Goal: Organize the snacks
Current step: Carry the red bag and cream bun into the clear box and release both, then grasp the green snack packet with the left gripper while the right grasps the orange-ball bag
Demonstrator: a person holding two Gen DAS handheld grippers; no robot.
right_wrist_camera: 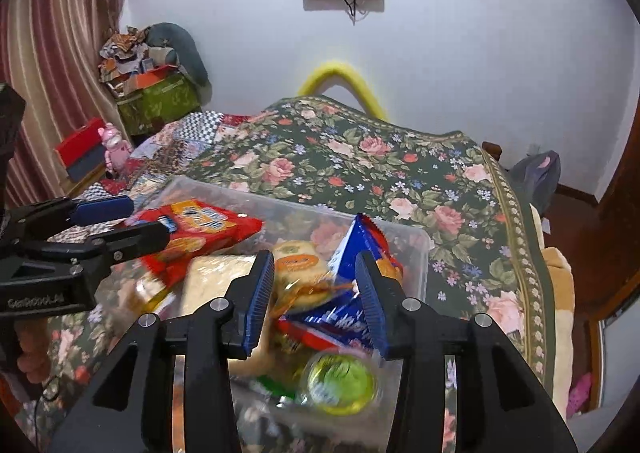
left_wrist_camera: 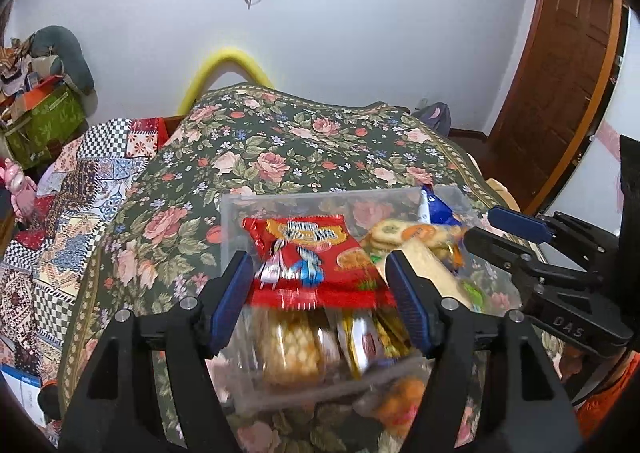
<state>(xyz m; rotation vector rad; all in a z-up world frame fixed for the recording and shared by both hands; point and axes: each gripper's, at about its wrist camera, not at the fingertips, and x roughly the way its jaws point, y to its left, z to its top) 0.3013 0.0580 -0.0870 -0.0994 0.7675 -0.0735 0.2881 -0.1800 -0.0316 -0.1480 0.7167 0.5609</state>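
Note:
A clear plastic box (left_wrist_camera: pixel 240 213) (right_wrist_camera: pixel 420 253) sits on the floral bedspread and holds several snacks. My left gripper (left_wrist_camera: pixel 320 293) is over its near side, with both pads against the edges of a red biscuit packet (left_wrist_camera: pixel 312 257) (right_wrist_camera: pixel 200 229). My right gripper (right_wrist_camera: pixel 316 293) hangs over the box's right part, jaws apart around a blue packet (right_wrist_camera: pixel 352 317) and a clear pack of round biscuits (right_wrist_camera: pixel 300 273), without pressing on them. A pale wafer pack (right_wrist_camera: pixel 212 281) and a green-lidded cup (right_wrist_camera: pixel 340 381) lie in the box. The right gripper also shows in the left wrist view (left_wrist_camera: pixel 492 229).
The floral bedspread (left_wrist_camera: pixel 300 141) stretches beyond the box, with a patchwork quilt (left_wrist_camera: pixel 80 193) to the left. A green box (right_wrist_camera: pixel 160 101) and clutter stand at the far left by a curtain. A wooden door (left_wrist_camera: pixel 560 73) is at the right. A white wall is behind.

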